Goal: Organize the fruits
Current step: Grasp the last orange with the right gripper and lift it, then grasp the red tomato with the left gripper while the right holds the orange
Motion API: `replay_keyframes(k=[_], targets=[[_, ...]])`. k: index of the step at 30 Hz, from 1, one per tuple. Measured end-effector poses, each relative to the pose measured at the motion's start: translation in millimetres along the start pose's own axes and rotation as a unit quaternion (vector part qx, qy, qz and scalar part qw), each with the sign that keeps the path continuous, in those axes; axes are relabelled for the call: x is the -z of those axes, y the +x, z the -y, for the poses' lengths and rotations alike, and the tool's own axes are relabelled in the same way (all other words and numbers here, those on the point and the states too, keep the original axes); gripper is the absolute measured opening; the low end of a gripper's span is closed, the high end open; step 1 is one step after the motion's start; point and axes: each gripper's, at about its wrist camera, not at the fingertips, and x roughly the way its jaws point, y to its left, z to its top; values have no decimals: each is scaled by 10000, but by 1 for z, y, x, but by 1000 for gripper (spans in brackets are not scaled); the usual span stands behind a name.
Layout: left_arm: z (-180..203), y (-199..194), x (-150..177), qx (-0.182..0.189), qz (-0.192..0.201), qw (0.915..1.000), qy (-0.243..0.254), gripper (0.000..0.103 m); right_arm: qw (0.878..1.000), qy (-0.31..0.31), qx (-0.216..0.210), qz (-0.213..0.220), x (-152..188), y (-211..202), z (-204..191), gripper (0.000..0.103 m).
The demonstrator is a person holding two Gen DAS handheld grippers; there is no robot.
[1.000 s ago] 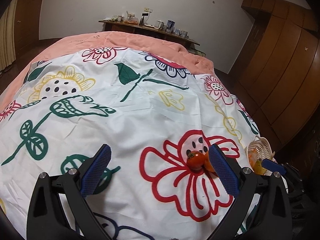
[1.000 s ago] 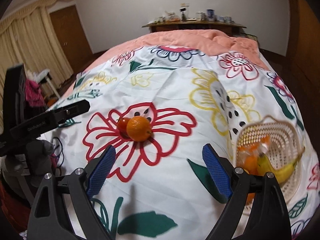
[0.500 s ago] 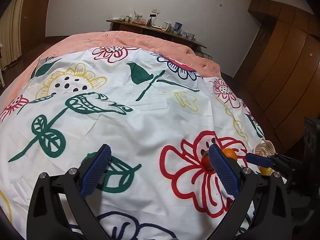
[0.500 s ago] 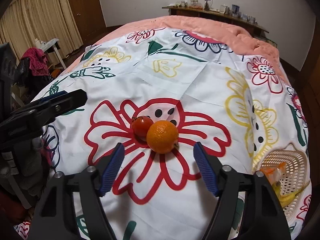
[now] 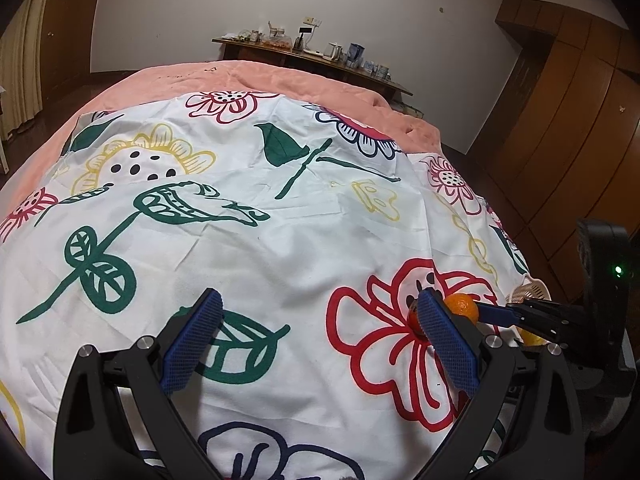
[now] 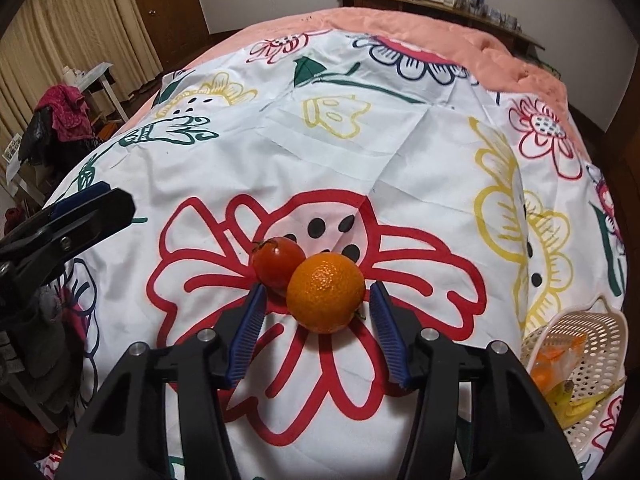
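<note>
An orange (image 6: 326,292) and a red tomato (image 6: 276,260) lie touching on a red flower of the printed bedsheet (image 6: 360,152). My right gripper (image 6: 316,292) points down at the orange, its jaws closing with the fruit between the blue pads. The right pad is almost at the peel and a gap remains on the left side. My left gripper (image 5: 319,300) hovers open over the sheet with nothing between its fingers. In the left wrist view its right finger partly hides the tomato (image 5: 414,316), and the orange (image 5: 462,306) shows just beyond.
A white perforated basket (image 6: 600,332) at the bed's right edge holds a banana (image 6: 576,400) and orange fruit. The left gripper's finger (image 6: 80,216) reaches in from the left. A cluttered sideboard (image 5: 312,56) stands behind the bed and wooden wardrobes (image 5: 580,140) to the right.
The right gripper came down toward the orange and its jaws narrowed from wide open to close around the fruit. The left gripper stayed open and nearly still.
</note>
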Motion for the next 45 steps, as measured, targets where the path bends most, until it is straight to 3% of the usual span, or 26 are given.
replay_keyframes(k=[8,18,28,34,45], targets=[[2,1,2,-34,-9,10000,26,99,9998,158,-121,38,1,-1,6,39],[5,5,4,-68,-36,9999,137,99,9982,469,-93,355,15,-24,18,39],[40,9,4,-89,-69,9965,833,98,9936,742,197,827,38,-51,29,39],[71,14,4,14,-153,9887,1490,87,9920,863,156,904,45,-54,32,39],[99,44,8,207,-688,9768,2016,55,9885,1098,106,1039,52,-57,40,39]])
